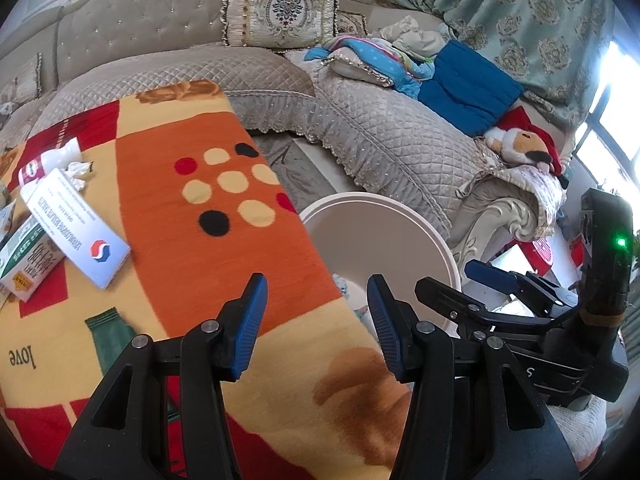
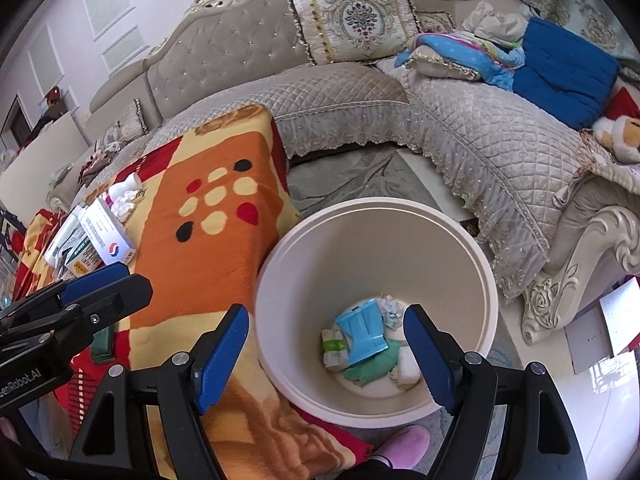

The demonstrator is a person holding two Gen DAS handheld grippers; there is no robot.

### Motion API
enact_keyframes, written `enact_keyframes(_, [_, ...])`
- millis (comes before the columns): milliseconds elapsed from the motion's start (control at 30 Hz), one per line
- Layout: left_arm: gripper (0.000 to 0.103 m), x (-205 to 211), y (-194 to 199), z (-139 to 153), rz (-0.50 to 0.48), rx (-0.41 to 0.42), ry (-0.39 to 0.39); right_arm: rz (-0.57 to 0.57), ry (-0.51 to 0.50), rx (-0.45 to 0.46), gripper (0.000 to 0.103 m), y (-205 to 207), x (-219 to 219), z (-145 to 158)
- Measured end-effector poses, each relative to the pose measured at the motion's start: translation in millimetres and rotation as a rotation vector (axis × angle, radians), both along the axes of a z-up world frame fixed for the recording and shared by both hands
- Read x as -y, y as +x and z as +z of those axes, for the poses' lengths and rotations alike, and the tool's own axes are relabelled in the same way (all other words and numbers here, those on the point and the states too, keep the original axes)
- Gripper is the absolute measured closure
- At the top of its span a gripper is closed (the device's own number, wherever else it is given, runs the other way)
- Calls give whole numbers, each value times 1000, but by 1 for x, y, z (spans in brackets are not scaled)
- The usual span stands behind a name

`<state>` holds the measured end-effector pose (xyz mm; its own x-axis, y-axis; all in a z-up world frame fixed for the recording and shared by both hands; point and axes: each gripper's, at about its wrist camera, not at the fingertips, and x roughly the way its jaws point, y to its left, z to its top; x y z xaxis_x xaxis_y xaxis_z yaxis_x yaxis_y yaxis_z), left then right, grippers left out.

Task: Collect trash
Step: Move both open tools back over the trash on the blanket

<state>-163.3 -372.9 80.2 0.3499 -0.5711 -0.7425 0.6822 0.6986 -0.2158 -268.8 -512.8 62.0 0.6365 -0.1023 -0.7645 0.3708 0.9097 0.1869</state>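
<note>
I judge this to be the gap between one drop and the next pick. Both tools are empty: the right tool (image 2: 326,354) hangs over the mouth of the trash bin (image 2: 486,276) with its jaws spread and nothing between them, and the left tool (image 1: 316,320) is spread too, hovering over the blanket-covered worktop (image 1: 208,128) just beside the bin's rim.

Inside the bin I see a blue packet (image 2: 362,330), a green wrapper (image 2: 370,370), a small green-and-white carton (image 2: 334,346), a crumpled tissue (image 2: 392,308) and a white lump I cannot name.

The trash left to collect lies on the worktop well away from the bin: a white medicine box (image 1: 76,230), a green-printed carton (image 1: 26,262) touching it, a crumpled tissue wad (image 1: 78,174), a small white bottle (image 1: 56,160), and nearer the bin a dark green sachet (image 1: 108,340).

The next move, as I see it, calls for swinging a tool back over that pile, squaring its jaws across one piece.
</note>
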Motion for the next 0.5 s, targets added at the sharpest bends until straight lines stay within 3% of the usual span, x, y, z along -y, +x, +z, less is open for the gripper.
enact_keyframes(500, [53,-53,14,2,87,20,1,99,-6,3,25,23,-49,7])
